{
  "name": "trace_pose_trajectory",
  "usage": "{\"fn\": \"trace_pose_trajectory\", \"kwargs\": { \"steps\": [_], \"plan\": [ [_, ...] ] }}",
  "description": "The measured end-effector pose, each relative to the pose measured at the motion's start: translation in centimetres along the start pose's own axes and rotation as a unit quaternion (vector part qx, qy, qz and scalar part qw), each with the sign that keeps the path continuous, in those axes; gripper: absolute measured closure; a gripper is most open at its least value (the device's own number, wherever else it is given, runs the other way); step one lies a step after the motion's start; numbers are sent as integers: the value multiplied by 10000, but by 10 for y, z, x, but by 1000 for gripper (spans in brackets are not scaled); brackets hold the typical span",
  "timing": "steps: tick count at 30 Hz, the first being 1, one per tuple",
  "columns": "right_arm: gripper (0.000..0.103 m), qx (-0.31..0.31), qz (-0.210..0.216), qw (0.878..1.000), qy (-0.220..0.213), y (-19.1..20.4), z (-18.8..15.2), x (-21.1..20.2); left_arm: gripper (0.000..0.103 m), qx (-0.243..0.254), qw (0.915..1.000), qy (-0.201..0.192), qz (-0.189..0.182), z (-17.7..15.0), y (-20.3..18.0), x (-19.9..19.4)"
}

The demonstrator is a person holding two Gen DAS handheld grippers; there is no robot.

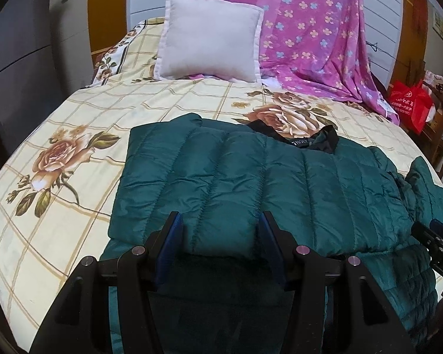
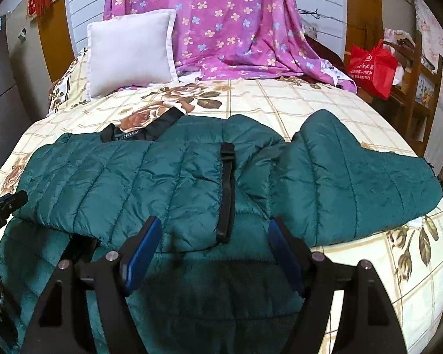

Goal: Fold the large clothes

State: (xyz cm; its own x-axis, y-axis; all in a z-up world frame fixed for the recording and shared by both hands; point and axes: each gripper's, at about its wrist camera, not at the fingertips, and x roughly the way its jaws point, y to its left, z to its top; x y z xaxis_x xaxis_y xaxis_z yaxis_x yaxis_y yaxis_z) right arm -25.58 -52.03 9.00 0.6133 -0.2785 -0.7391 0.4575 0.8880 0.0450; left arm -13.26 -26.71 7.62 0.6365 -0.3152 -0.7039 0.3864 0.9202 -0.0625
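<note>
A dark green quilted puffer jacket (image 1: 251,177) lies across the bed, its upper part folded over the lower part, black collar (image 1: 307,138) at the far edge. It also shows in the right wrist view (image 2: 150,177), with one sleeve (image 2: 354,177) spread out to the right and a black strap (image 2: 226,194) lying on it. My left gripper (image 1: 220,233) is open, its blue pads just above the fold's near edge. My right gripper (image 2: 214,236) is open over the jacket's near part. Each gripper's tip shows at the other view's edge.
The bed (image 1: 59,221) has a cream checked sheet with rose prints. A white pillow (image 1: 209,38) and a purple flowered cloth (image 1: 310,29) stand at the headboard. A red bag (image 2: 372,65) sits on a wooden stand at the right. Grey cabinets (image 1: 17,44) stand left.
</note>
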Motion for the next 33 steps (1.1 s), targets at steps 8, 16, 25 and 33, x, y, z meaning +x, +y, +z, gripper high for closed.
{"fn": "trace_pose_trajectory", "kwargs": {
  "steps": [8, 16, 25, 33],
  "plan": [
    [25, -4, -20, 10000, -43, -1, 1, -2, 68, -54, 9995, -17, -309, -3, -5, -5],
    [24, 76, -46, 10000, -46, -10, 2, -4, 68, -39, 9988, -28, -481, -7, -11, -7],
    [24, 192, -149, 9995, -190, -26, -2, -11, 68, -140, 9978, -35, -641, -7, -10, -9],
    [24, 397, -343, 9982, -283, -54, -4, -24, 68, -26, 9982, -50, -593, -10, -12, -13]
  ]
}}
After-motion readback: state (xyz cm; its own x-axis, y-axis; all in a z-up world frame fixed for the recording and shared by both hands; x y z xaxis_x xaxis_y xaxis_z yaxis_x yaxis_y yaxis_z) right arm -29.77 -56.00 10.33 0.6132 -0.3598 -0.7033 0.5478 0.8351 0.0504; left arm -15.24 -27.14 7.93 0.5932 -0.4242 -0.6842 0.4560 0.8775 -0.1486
